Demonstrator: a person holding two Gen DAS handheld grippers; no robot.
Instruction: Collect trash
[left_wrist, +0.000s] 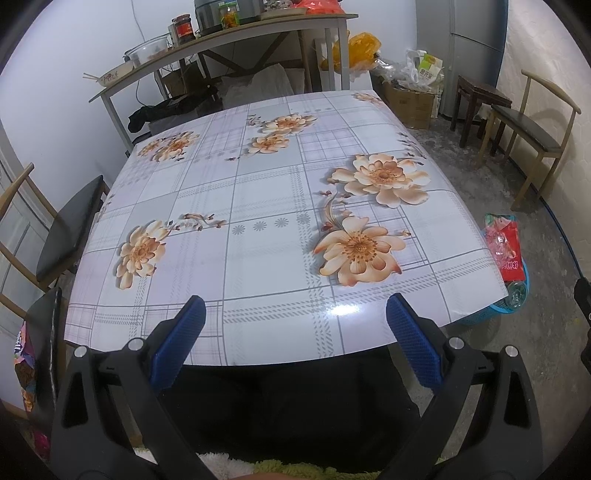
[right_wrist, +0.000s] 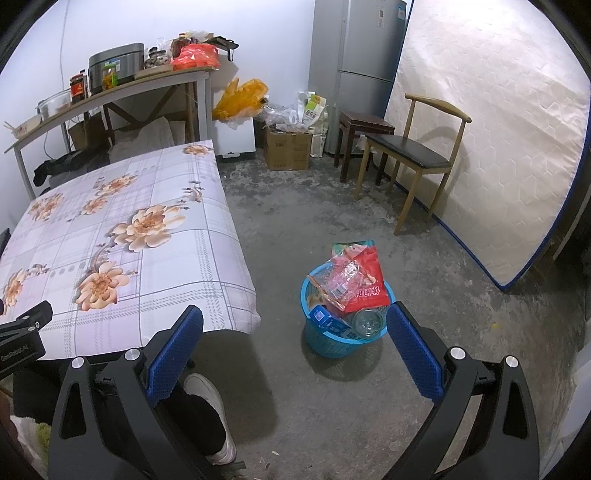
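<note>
While we hold both tools above the near edge of the table (left_wrist: 258, 206), which is covered with a glossy checked cloth printed with orange flowers, our left gripper (left_wrist: 295, 339) has its blue-padded jaws wide apart with nothing between them. Our right gripper (right_wrist: 295, 347) looks past the table corner toward the grey concrete floor (right_wrist: 369, 206), and its jaws are also spread apart and hold nothing. The trash is in the round blue plastic basket (right_wrist: 332, 341), which stands on the floor just beside the right corner of the table. A red crinkled snack bag (right_wrist: 364, 284) sticks up out of the basket, a clear plastic bottle (right_wrist: 367, 322) lies at its front rim, and a blue carton (right_wrist: 325, 319) sits at its left side. In the left wrist view we see the same basket (left_wrist: 496, 312) partly hidden behind the table edge. Near the wall stands a wooden chair with a dark seat (right_wrist: 410, 151), well apart from the basket, and a pale quilted mattress (right_wrist: 498, 129) leans behind the chair.
</note>
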